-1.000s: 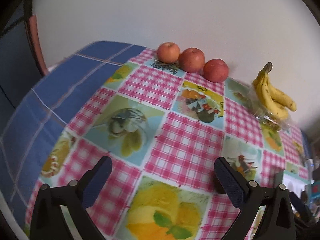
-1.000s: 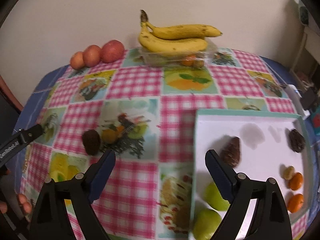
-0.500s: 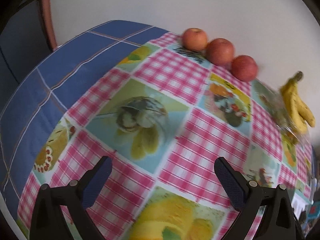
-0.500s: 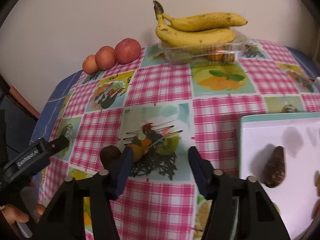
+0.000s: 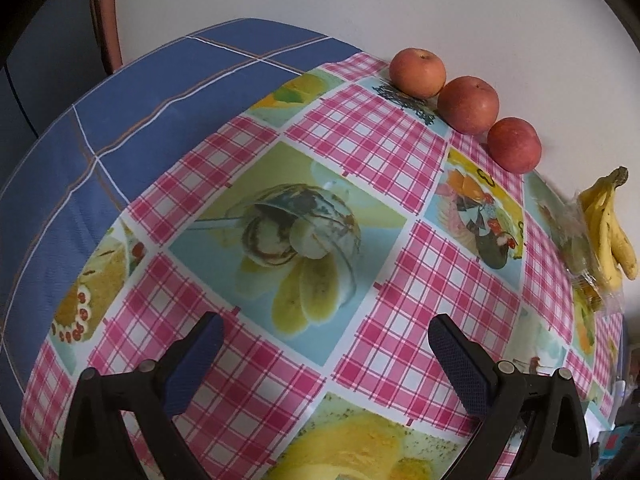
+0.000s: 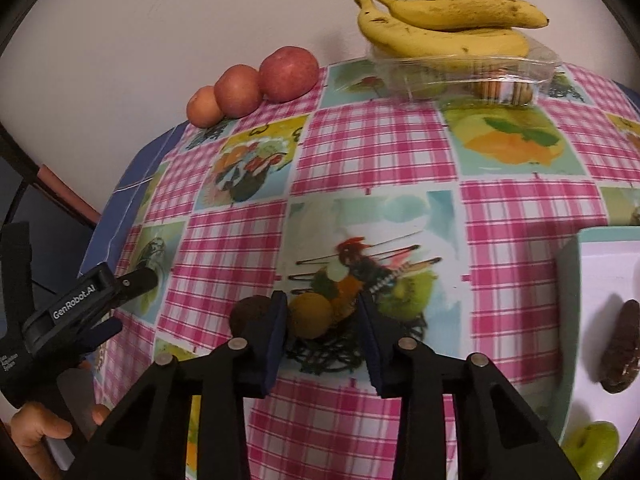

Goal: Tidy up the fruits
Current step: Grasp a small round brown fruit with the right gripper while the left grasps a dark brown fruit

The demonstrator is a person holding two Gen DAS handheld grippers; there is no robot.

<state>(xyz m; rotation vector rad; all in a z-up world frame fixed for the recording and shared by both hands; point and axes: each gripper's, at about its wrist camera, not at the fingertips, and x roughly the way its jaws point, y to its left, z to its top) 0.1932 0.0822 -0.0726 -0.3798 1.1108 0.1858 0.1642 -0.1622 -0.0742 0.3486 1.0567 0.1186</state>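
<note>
Three red apples (image 5: pixel 467 104) line the far table edge by the wall; they also show in the right wrist view (image 6: pixel 256 84). A banana bunch (image 6: pixel 444 24) lies on a clear plastic box (image 6: pixel 468 76). A dark brown avocado (image 6: pixel 248 312) lies on the tablecloth just left of my right gripper's left finger. My right gripper (image 6: pixel 323 312) is half closed with nothing between its fingers; the round shape there is a tablecloth print. My left gripper (image 5: pixel 324 336) is open and empty above the cloth. A white tray (image 6: pixel 600 264) at right holds another dark avocado (image 6: pixel 620 346) and a green apple (image 6: pixel 588 450).
The table carries a pink checked cloth with fruit pictures (image 5: pixel 360 220) over a blue cloth (image 5: pixel 120 120). A white wall stands right behind the apples and bananas. The left gripper and the hand holding it show at lower left in the right wrist view (image 6: pixel 72 316).
My right gripper has moved left and down toward the dark avocado and its fingers have narrowed. My left gripper has swung left and closer to the cloth, still open.
</note>
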